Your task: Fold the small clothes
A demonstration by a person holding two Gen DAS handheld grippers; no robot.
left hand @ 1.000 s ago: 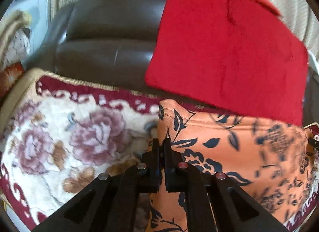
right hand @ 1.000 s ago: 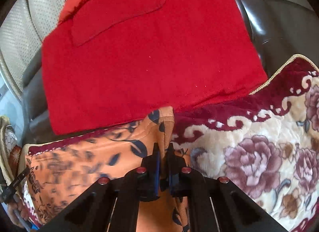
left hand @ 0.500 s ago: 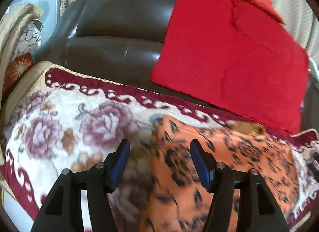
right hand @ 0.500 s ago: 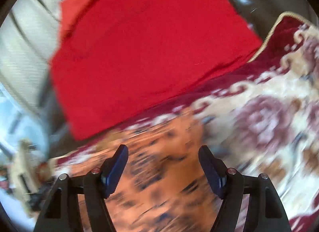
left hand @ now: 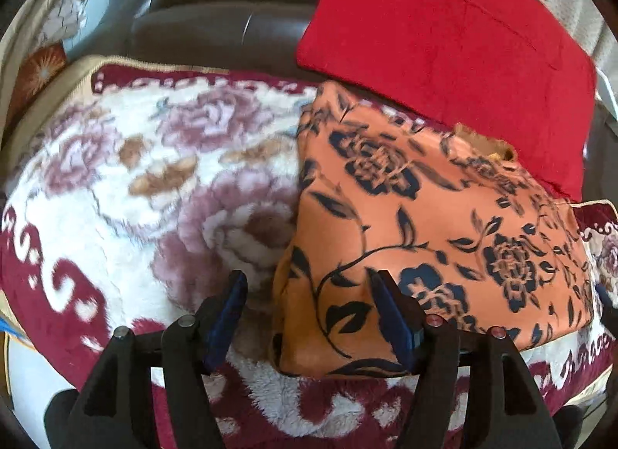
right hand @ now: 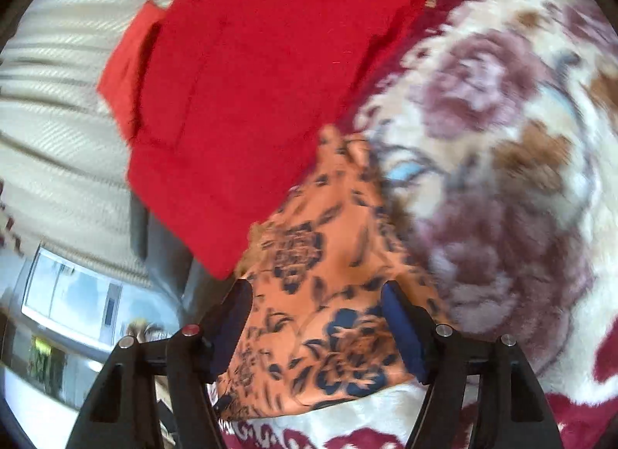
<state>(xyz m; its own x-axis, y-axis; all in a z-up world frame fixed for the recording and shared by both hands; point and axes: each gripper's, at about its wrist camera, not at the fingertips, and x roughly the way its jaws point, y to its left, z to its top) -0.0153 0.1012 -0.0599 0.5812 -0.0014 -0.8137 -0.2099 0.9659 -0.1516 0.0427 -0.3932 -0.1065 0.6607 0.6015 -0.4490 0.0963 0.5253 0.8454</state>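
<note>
So the left gripper [left hand: 309, 313] is opening its jaws and the right gripper [right hand: 316, 327] is closing its own, both gripping nothing, each hovering over the orange floral garment [left hand: 425, 225] that's lying lower right on the plush floral blanket [left hand: 154, 178], red cloth [left hand: 444, 43] sitting upper right

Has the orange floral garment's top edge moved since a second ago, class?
Yes. In the left wrist view the orange floral garment dropped from overlapping the red cloth to lying folded below it.

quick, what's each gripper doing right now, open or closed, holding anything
Left gripper: jaws opening, holding nothing; the orange floral cloth lies loose between its fingers.
Right gripper: open, jaws closing slightly, gripping nothing; the same cloth lies below it.
</note>
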